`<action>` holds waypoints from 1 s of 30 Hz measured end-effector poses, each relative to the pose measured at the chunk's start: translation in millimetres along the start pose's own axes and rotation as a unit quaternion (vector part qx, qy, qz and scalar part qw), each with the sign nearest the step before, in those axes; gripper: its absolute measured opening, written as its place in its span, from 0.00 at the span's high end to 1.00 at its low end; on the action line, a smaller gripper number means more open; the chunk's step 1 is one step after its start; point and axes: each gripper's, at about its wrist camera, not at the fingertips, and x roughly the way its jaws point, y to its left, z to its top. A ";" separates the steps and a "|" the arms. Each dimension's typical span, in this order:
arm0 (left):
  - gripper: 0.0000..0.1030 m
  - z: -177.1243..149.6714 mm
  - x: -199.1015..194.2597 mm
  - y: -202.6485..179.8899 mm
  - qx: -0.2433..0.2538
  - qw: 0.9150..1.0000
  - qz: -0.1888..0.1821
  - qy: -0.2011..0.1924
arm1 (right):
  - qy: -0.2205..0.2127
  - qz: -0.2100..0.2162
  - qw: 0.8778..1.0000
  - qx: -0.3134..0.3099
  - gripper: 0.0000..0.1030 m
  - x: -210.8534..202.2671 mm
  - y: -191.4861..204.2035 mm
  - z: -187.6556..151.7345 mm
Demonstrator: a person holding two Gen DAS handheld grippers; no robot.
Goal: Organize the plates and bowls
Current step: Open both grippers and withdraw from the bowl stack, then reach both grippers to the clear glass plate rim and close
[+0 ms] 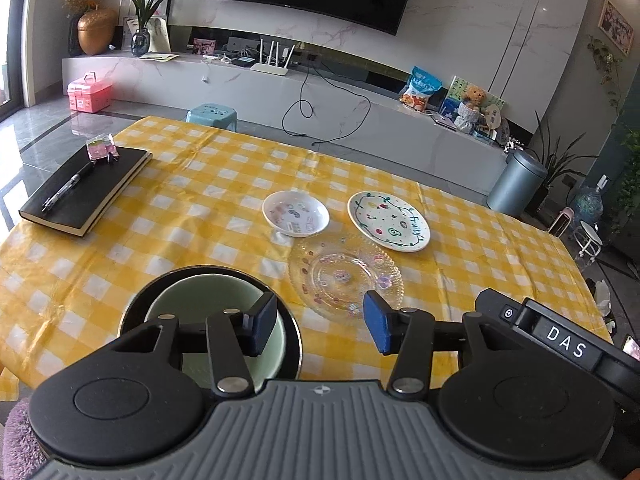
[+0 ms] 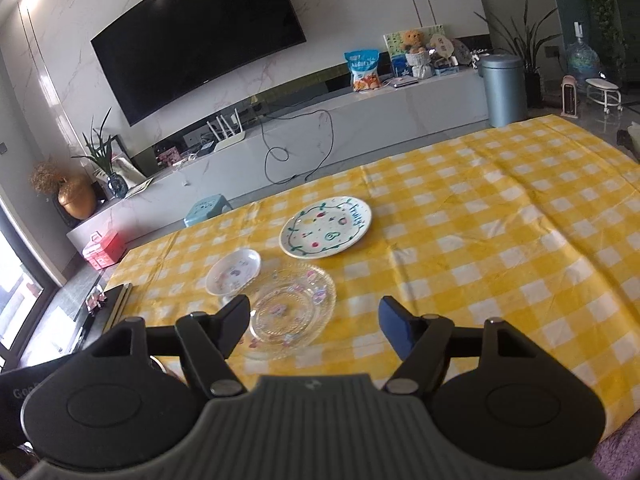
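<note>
**Both grippers spread and empty above the checked table**

In the left wrist view, the left gripper [image 1: 320,326] is seen with its jaws apart and nothing clamped. The green bowl [image 1: 176,300], nested in a black bowl [image 1: 138,300] at lower left, is half hidden by the gripper's linkage. The clear glass plate [image 1: 346,276] is hard to make out against the yellow checked tablecloth [image 1: 200,184]. Beyond it sit a small white dish [image 1: 295,213] and the painted plate [image 1: 388,221], all upright, rims up.

In the right wrist view, the right gripper [image 2: 316,326] is likewise held apart, empty. The glass plate lies centre frame, partly covered by the left finger [image 2: 234,322]; the small dish is to its upper left and the painted plate above it.
</note>
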 end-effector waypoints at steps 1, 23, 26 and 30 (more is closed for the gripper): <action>0.44 -1.1 1.5 -3.2 0.003 1.000 -0.003 0.001 | -0.007 -0.010 1.000 -0.005 0.27 0.8 -3.5 -0.3; 0.53 5.9 82.7 -46.4 0.057 0.994 0.046 0.077 | 0.058 0.032 0.997 0.028 0.32 55.1 -52.8 -4.6; 0.56 6.5 93.8 -49.8 0.071 0.991 0.061 0.092 | 0.075 0.045 0.996 0.036 0.34 67.4 -55.6 -6.1; 0.61 5.5 106.5 -50.4 0.071 0.989 0.069 0.110 | 0.088 0.056 0.994 0.040 0.46 83.9 -57.4 -6.9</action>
